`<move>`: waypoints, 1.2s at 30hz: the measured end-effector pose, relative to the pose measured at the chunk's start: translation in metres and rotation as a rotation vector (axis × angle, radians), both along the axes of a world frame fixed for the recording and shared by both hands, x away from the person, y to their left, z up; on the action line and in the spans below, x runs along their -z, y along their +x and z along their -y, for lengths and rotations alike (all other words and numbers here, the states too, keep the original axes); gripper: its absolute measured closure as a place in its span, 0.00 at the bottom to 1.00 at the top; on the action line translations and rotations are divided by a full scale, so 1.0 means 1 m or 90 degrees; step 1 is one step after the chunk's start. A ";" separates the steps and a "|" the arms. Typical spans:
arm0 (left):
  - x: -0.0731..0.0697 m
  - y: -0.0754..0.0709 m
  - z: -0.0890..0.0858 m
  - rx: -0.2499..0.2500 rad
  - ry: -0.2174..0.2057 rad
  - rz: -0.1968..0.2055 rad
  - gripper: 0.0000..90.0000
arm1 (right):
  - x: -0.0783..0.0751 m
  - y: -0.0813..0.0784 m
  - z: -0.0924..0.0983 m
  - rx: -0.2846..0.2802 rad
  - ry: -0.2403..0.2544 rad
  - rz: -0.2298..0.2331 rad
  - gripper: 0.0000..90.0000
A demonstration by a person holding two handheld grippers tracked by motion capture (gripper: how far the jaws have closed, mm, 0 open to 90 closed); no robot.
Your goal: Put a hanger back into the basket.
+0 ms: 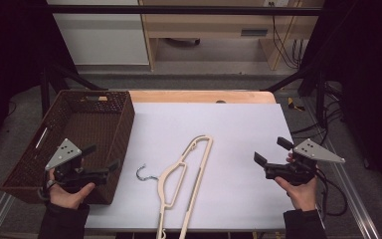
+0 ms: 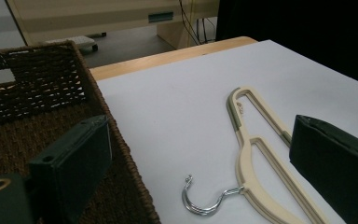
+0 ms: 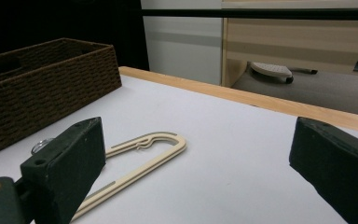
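- The left hand-held gripper [image 1: 102,160] hovered at the near left of the tabletop [image 1: 238,129], over the near corner of the wicker basket [image 1: 40,164], with its jaws spread wide and nothing between them.
- The right hand-held gripper [image 1: 272,151] was held at the near right edge, jaws likewise spread and empty, pointing in toward the middle of the tabletop.
- Between the two, well apart from either, a cream hanger [image 1: 186,172] lay flat on the white surface, its long body running from the near edge away toward the centre.
- The hanger's metal hook [image 1: 144,173] curled out to the left, just beside the basket's near right corner but seemingly not touching it; the high view was too coarse to be sure.
- In the left gripper view the hook [image 2: 205,200] and hanger [image 2: 256,144] showed between the open jaws, with the basket [image 2: 37,93] wall at the left.
- In the right gripper view the far loop of the hanger [image 3: 154,149] lay beyond the left jaw, the basket [image 3: 42,84] farther back.
- The basket stood along the left side of the tabletop, reaching almost to the far wooden edge [image 1: 199,96].
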State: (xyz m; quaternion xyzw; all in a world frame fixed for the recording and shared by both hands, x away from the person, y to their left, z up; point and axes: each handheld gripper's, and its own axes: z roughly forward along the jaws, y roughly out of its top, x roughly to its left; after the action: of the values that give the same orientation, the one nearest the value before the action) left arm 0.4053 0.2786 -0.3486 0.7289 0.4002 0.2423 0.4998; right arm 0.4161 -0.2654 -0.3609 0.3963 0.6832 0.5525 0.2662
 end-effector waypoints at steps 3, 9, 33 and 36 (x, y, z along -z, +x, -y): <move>0.001 -0.001 0.006 0.006 0.002 -0.006 0.06 | 0.000 0.000 -0.001 0.000 -0.001 -0.001 0.04; 0.003 -0.006 0.027 0.033 0.015 -0.016 0.09 | 0.000 -0.001 -0.008 -0.006 -0.015 -0.007 0.04; 0.062 0.003 0.098 0.131 0.114 -0.172 0.33 | 0.006 0.003 -0.024 -0.035 -0.046 -0.033 0.05; 0.072 0.004 0.104 0.128 0.118 -0.200 0.35 | 0.006 0.003 -0.024 -0.034 -0.047 -0.034 0.05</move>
State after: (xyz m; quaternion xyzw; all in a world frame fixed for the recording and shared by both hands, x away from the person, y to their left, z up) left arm 0.4098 0.1750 -0.4210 0.8369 0.3743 0.1102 0.3839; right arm 0.4191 -0.2414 -0.3665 0.3823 0.7204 0.5231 0.2475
